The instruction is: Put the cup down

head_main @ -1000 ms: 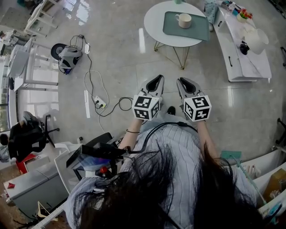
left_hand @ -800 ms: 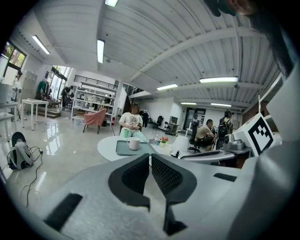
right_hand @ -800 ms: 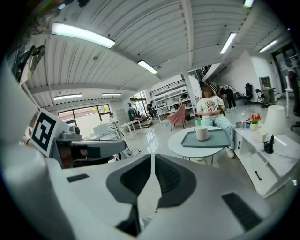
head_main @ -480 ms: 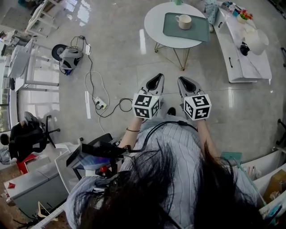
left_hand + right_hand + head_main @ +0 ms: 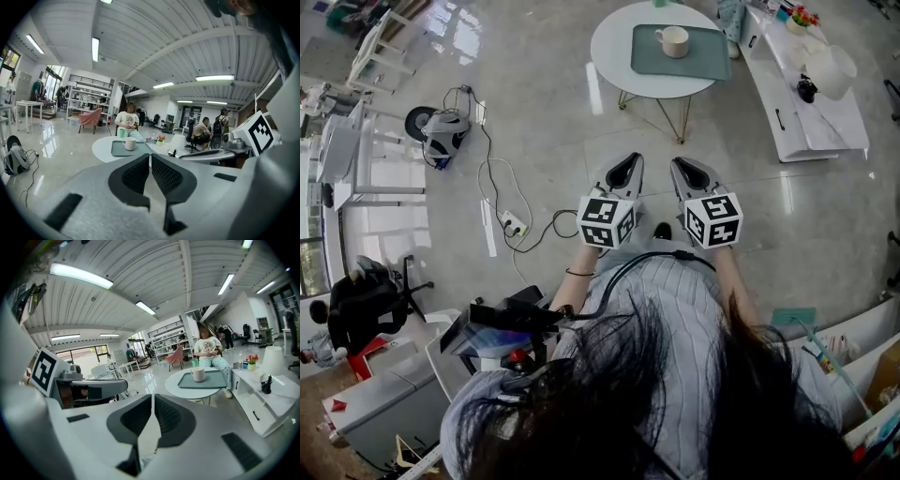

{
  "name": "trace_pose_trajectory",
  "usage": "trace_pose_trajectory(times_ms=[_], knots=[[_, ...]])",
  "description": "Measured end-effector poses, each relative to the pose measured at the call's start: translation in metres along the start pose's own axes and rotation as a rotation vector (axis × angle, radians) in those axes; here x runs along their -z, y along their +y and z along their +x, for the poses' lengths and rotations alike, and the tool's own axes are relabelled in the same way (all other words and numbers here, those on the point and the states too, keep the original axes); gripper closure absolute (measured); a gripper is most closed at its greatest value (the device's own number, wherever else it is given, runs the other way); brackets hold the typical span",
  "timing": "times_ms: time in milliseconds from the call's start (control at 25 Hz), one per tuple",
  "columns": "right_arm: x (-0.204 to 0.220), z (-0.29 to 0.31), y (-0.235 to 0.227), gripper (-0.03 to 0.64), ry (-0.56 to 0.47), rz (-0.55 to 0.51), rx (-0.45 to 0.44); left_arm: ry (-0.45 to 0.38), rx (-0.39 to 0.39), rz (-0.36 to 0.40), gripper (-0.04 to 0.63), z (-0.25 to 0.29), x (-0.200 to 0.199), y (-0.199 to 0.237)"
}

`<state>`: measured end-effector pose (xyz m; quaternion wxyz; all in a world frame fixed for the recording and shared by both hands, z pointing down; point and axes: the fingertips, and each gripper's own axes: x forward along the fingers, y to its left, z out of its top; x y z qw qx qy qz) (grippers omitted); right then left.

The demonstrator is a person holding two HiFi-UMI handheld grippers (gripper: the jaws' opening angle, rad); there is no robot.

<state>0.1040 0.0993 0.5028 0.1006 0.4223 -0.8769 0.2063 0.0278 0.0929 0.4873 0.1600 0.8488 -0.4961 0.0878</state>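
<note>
- While we hold both tools low in front of us, the left gripper (image 5: 629, 162) has its jaws pressed together with nothing between them.
- We see the same on the right gripper (image 5: 683, 166): jaws closed on each other, pinching nothing.
- We hold the two grippers side by side, near each other but not touching, their tips pointing forward over the bare floor.
- We find the white cup (image 5: 673, 40) well ahead of both grippers, standing upright on a green tray (image 5: 712, 56) on the round white table (image 5: 609, 47).
- In the left gripper view the cup sits just left of the jaw line and above it; in the right gripper view it sits to the right of that line.
- Beyond the table, farther from the grippers, a person (image 5: 208, 350) sits facing us.
- Off to the right gripper's outer side stands a low white cabinet (image 5: 806, 112); off to the left gripper's outer side a power strip (image 5: 514, 223) with its cable lies on the floor.
</note>
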Motion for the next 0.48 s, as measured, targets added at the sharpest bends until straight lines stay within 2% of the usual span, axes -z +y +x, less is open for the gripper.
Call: trace_pose_trajectory(times_ms=[480], knots=[[0.0051,0.0017,-0.0039,0.572,0.007,0.001,0.010,0.007,0.025,0.007,0.575,0.0093,0.0040,-0.0018]])
